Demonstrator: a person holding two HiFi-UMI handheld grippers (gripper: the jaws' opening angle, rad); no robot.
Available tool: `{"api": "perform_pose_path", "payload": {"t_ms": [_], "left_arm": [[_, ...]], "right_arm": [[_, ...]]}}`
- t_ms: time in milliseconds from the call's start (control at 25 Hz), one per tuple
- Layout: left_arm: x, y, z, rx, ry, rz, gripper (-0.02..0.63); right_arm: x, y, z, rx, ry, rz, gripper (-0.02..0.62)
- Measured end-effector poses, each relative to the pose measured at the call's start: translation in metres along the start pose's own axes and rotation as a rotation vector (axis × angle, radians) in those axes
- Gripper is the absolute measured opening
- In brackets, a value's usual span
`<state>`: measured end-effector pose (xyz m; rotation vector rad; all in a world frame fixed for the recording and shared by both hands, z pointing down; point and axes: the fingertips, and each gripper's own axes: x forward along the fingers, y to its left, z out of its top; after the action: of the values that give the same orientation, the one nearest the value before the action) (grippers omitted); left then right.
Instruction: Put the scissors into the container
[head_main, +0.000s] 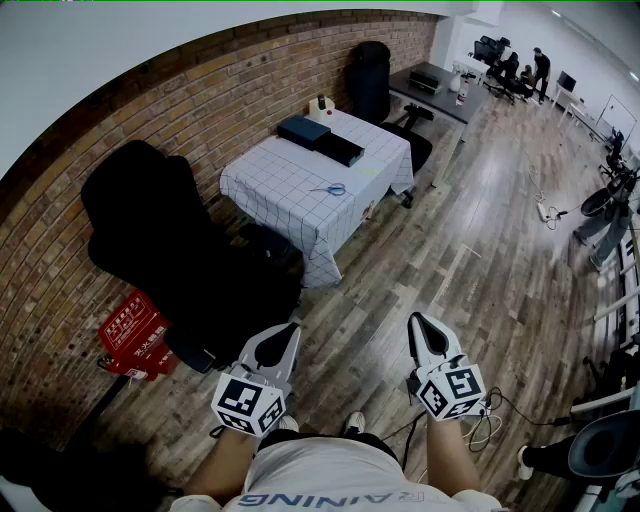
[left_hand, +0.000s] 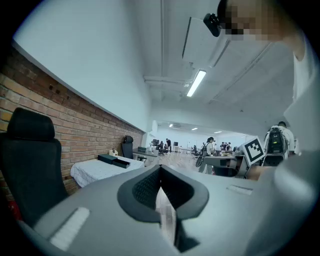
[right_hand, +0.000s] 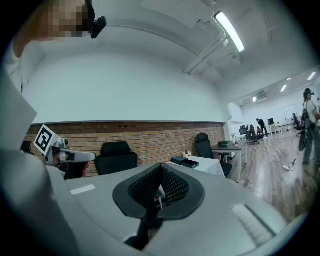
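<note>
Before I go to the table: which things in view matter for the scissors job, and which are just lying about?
For the job: scissors; blue box and black box, one presumably the container; clothed table; left gripper and right gripper, both shut, empty.

Lying about: red crate; black chair; office chair behind the table; white item by the wall.

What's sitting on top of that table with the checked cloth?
On the table lie blue-handled scissors, a bluish flat box, a black flat box and a small pale object near the wall. The boxes' insides don't show, and the hanging cloth hides what is underneath.
</note>
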<state>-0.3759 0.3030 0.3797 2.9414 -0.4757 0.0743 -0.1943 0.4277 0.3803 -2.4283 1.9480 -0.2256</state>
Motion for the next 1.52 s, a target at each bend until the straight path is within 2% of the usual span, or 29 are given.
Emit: {"api": "perform_pose_path", "payload": {"t_ms": [400, 600, 880, 1240, 1520], "left_arm": [[0.001, -0.008, -0.003, -0.018, -0.003, 0.028, 0.002], [0.007, -0.017, -0.004, -0.017, 0.0, 0.027, 0.002], [0.033, -0.048, 0.0, 0.009, -0.01, 0.028, 0.002], [0.062, -0.088, -0.017, 0.0, 0.004, 0.073, 0.002], [0.092, -0.081, -0.016, -0.008, 0.01, 0.095, 0.002]], "right_arm": [[-0.003, -0.009, -0.001, -0.009, -0.009, 0.022, 0.016], [-0.009, -0.015, 0.006, 0.024, -0.039, 0.037, 0.017], [-0.021, -0.051, 0.018, 0.068, -0.098, 0.058, 0.017], [-0.024, -0.097, -0.001, 0.085, -0.05, 0.134, 0.017], [-0.005, -0.124, -0.004, 0.1, -0.007, 0.158, 0.017]]}}
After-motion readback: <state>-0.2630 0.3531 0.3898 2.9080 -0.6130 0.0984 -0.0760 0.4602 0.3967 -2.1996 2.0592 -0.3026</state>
